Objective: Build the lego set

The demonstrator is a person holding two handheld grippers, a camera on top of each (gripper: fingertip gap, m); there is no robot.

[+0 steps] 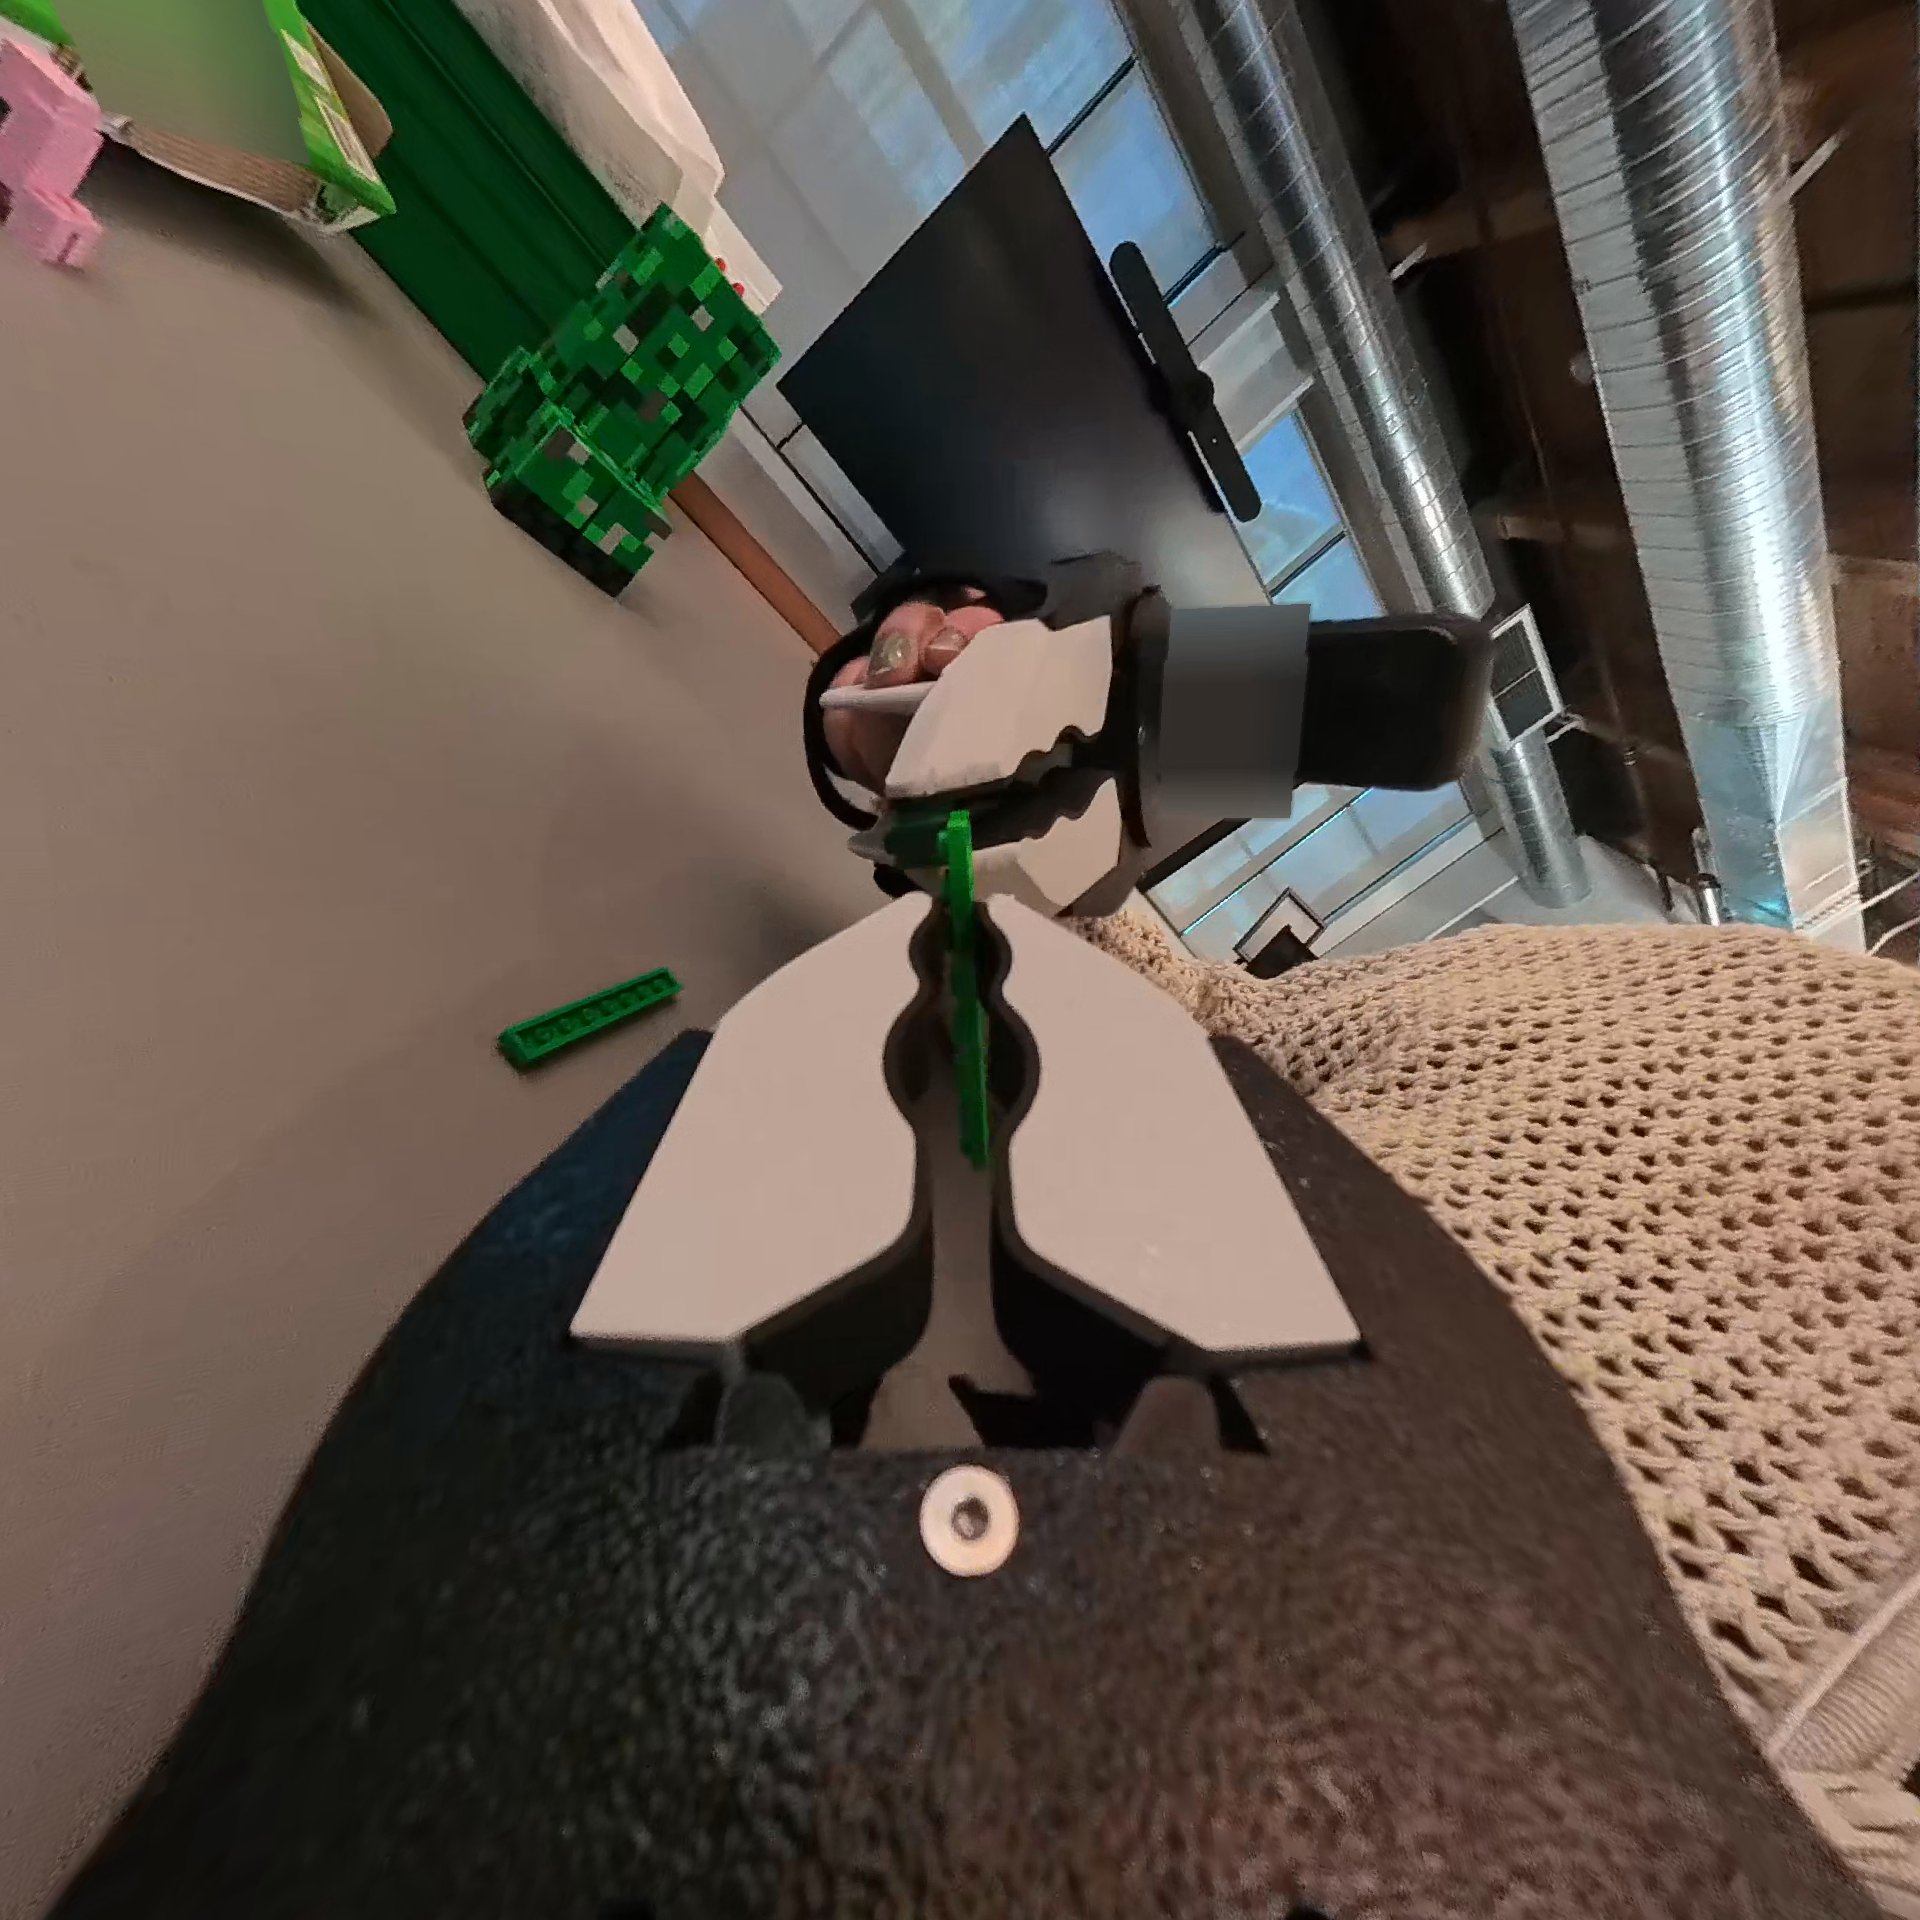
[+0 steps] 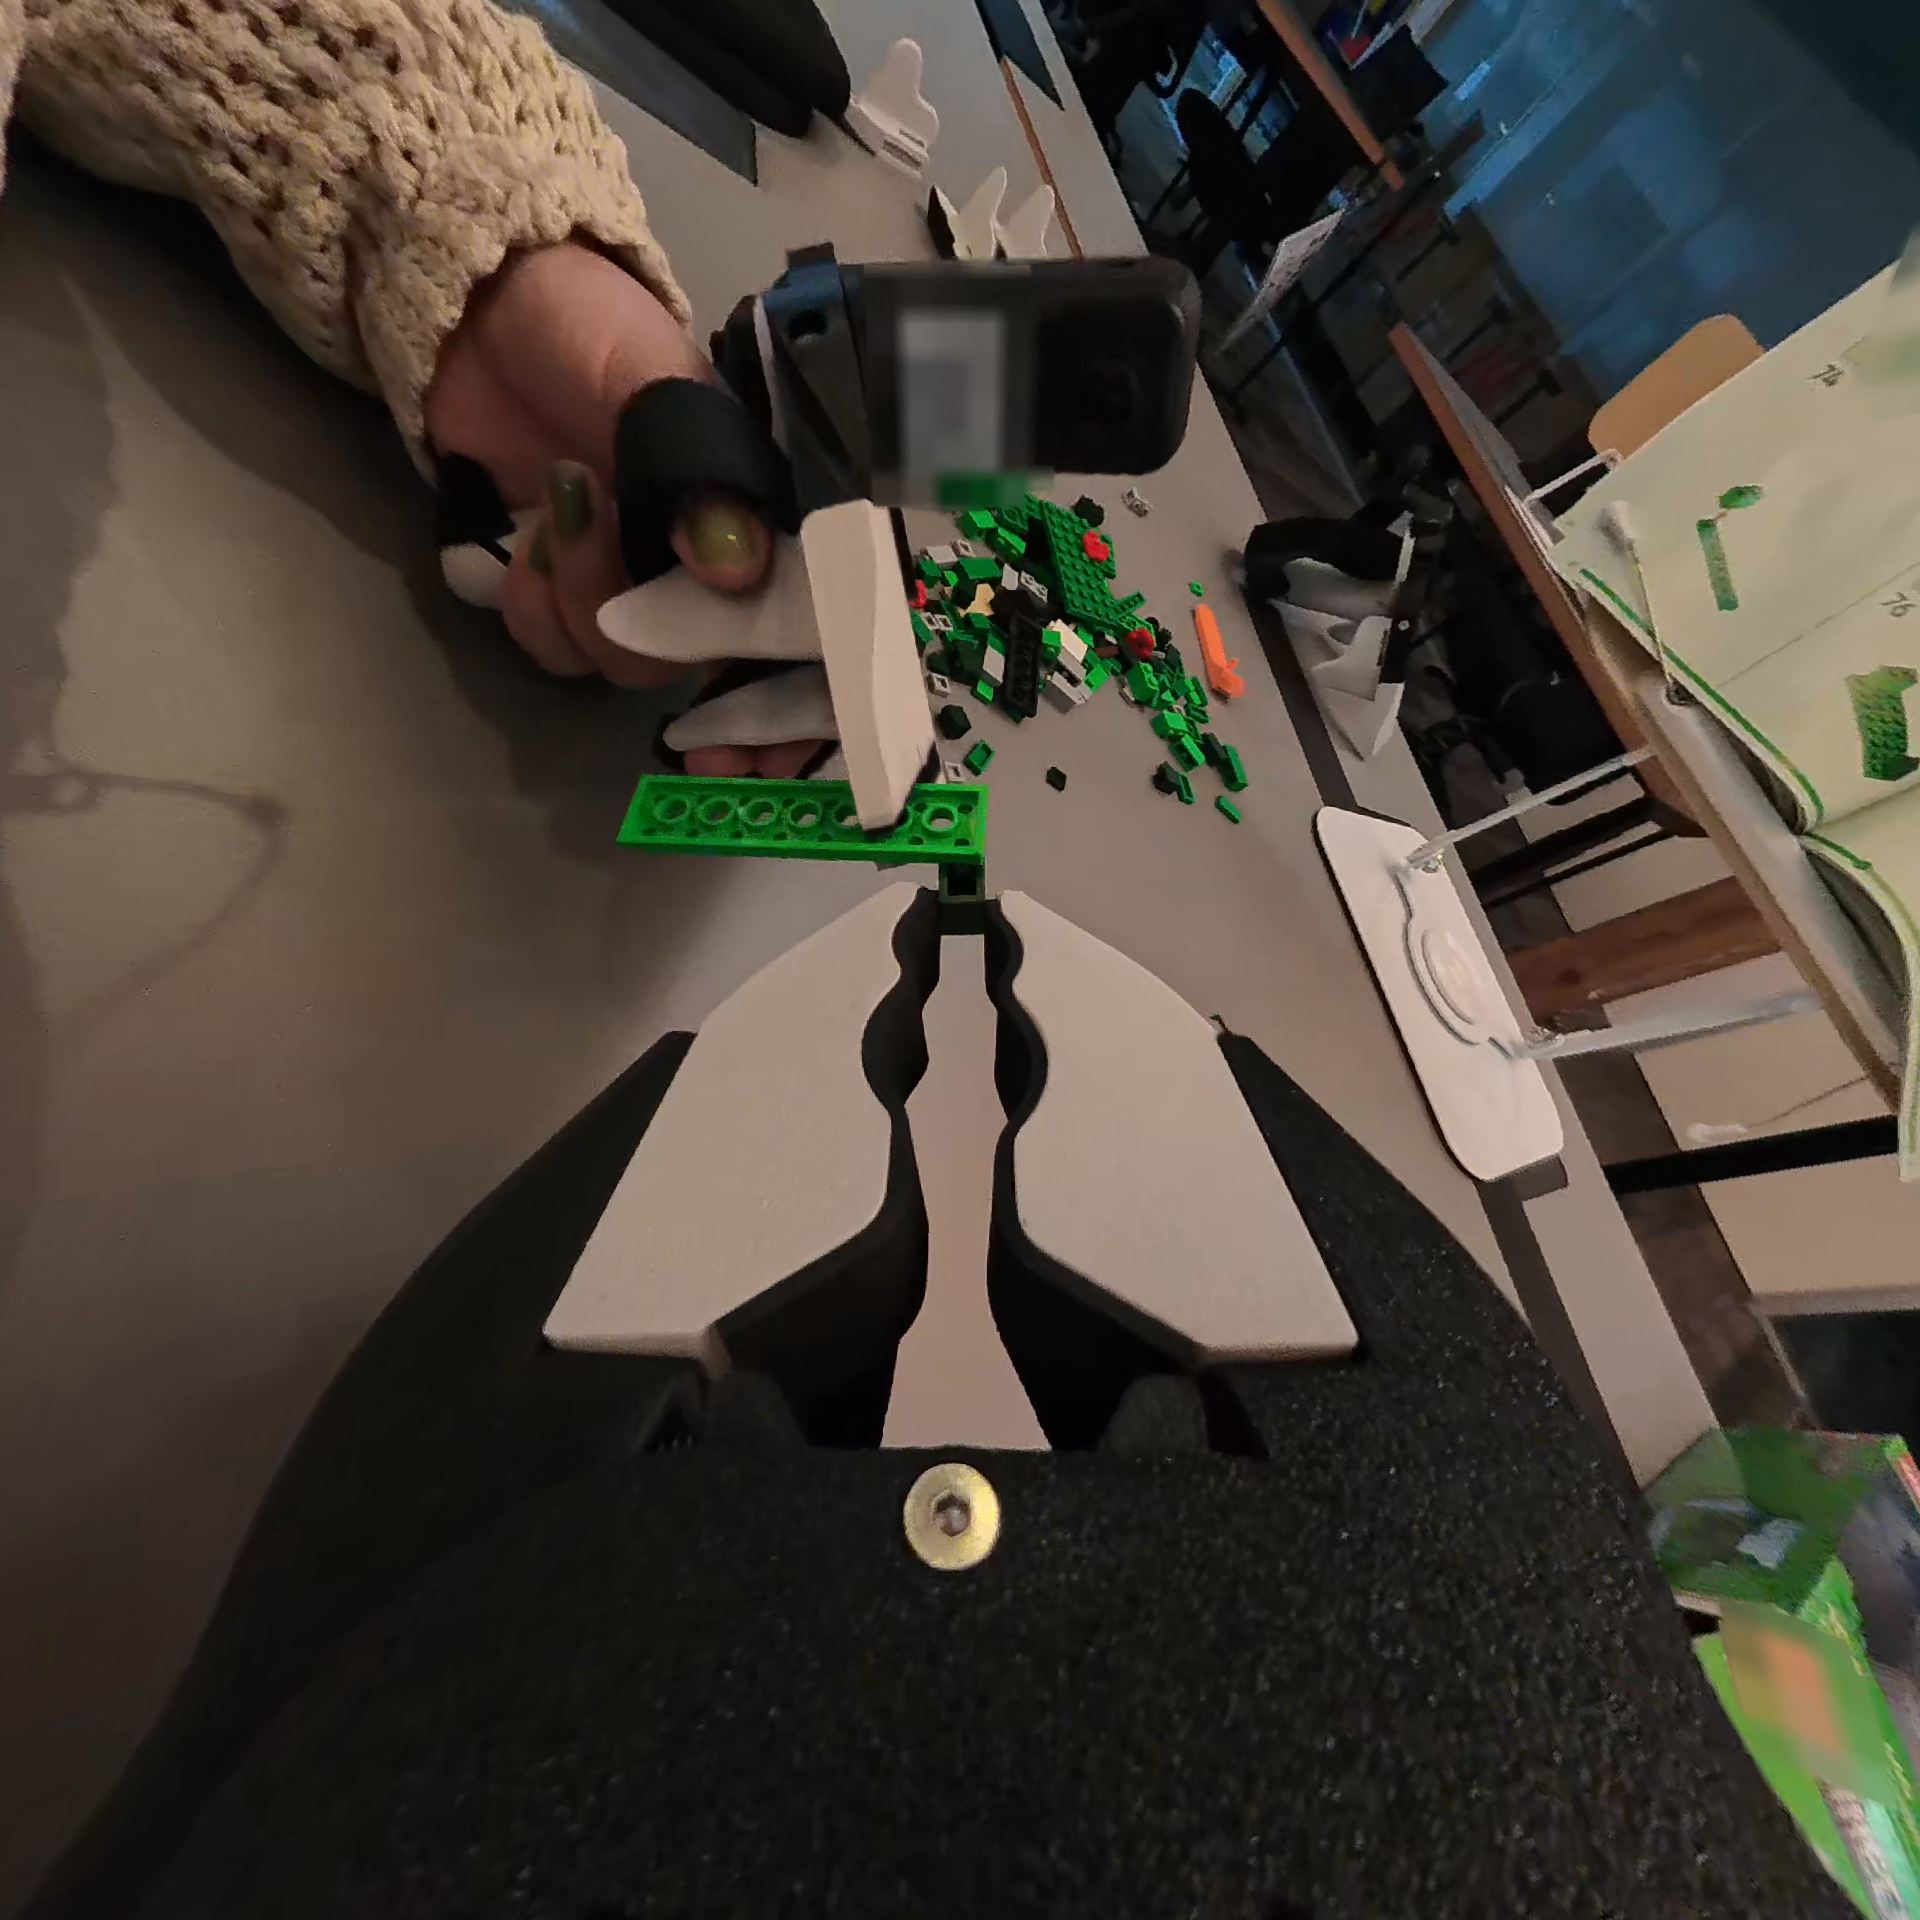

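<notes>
My left gripper [image 1: 957,920] is shut on a long bright green plate [image 1: 968,1070], seen edge-on between its fingers. In the right wrist view that plate [image 2: 748,816] shows its underside, held flat above the grey table by the left gripper [image 2: 883,805]. My right gripper [image 2: 961,920] is shut on a small dark green brick [image 2: 961,888]. The brick touches the edge of the plate's right end. From the left wrist view the right gripper [image 1: 940,826] faces me, its tips at the plate's far end.
A green blocky model [image 1: 613,405], a pink model [image 1: 47,177] and a loose green plate [image 1: 587,1018] sit on the table [image 1: 208,727]. A pile of loose bricks [image 2: 1060,634], an orange tool [image 2: 1216,649], a booklet on a stand [image 2: 1766,623] and a green box [image 2: 1797,1610] are nearby. My two grippers' fingertips are within a few centimetres of each other. The pink model [image 1: 47,177] is about equally far from each gripper, around 30 cm.
</notes>
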